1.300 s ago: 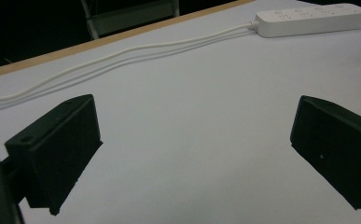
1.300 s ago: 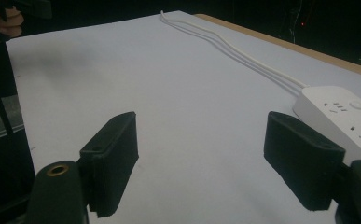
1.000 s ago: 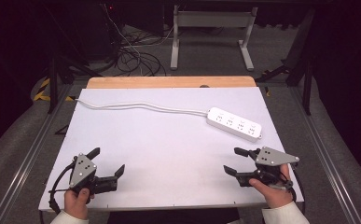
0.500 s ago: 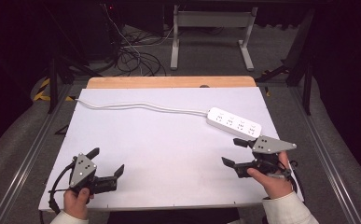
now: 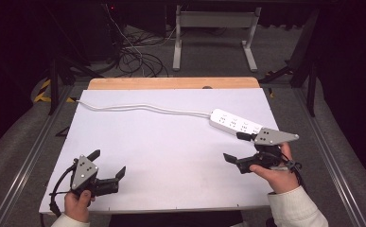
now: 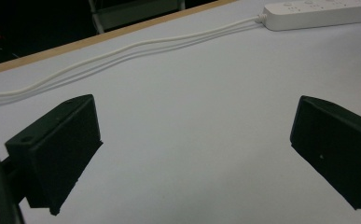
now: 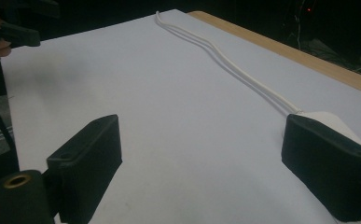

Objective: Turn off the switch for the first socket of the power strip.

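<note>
High view: right tongs (image 5: 239, 147) gaping beside power strip (image 5: 235, 122).

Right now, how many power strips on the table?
1. The white plastic power strip lies at the table's far right, its white cord trailing left toward the far-left corner. The right gripper hovers beside its near end, jaws open, nothing between them.

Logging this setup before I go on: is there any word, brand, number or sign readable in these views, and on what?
None can be read.
Power strip: plain white in the high view and the left gripper view; any marking is too small to tell.
Grey plates on the left gripper and the right gripper: no lettering visible.
Yellow and black hazard stripes on the floor: a pattern, no text.
</note>
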A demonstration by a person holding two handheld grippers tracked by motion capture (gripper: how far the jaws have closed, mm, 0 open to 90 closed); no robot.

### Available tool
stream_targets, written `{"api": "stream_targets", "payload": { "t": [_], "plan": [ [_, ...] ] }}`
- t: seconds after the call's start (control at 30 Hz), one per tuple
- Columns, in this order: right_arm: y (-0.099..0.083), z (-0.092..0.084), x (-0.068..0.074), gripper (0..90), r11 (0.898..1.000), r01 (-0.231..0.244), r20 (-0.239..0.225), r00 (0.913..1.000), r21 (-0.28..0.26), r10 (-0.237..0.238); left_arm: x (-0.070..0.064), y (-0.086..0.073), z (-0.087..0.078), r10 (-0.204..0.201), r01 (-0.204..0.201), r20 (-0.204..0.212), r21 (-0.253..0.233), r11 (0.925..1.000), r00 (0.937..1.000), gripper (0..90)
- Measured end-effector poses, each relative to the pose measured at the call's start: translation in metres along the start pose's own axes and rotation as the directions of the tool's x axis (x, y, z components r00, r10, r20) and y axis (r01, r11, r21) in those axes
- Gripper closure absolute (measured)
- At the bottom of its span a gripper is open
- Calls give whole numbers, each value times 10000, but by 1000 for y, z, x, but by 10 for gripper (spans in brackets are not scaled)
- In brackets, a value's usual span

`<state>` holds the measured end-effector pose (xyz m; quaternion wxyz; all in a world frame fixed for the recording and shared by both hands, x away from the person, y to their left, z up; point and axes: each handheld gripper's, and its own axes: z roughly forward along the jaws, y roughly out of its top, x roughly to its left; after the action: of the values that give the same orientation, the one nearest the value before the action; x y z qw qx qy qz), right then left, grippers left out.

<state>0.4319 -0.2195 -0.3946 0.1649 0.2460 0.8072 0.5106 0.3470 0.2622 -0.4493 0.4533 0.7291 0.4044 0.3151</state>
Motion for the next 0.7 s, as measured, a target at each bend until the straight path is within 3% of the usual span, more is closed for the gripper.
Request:
{"api": "stream_targets", "payload": {
  "t": [0.13, 0.17, 0.27, 0.43, 0.7],
  "plan": [
    [4, 3, -1, 115, 9999, -85, 102, 9999, 103, 84, 0, 0, 0, -46, 46, -13, 1, 10000, 10000, 20],
    [8, 4, -2, 127, 9993, 223, 306, 9993, 288, -232, 0, 0, 0, -49, 49, 1, -10, 10000, 10000, 20],
    [14, 6, -5, 166, 9986, 390, 359, 9985, 354, -402, 0, 0, 0, 6, -6, -45, 19, 10000, 10000, 20],
    [23, 8, -12, 270, 9991, 218, 503, 9985, 361, -236, 0, 0, 0, -7, 7, -42, 29, 10000, 10000, 20],
    [36, 15, -24, 336, 9976, 113, 888, 9959, 687, -174, 0, 0, 0, -13, 13, -26, 58, 10000, 10000, 20]
  ]
}}
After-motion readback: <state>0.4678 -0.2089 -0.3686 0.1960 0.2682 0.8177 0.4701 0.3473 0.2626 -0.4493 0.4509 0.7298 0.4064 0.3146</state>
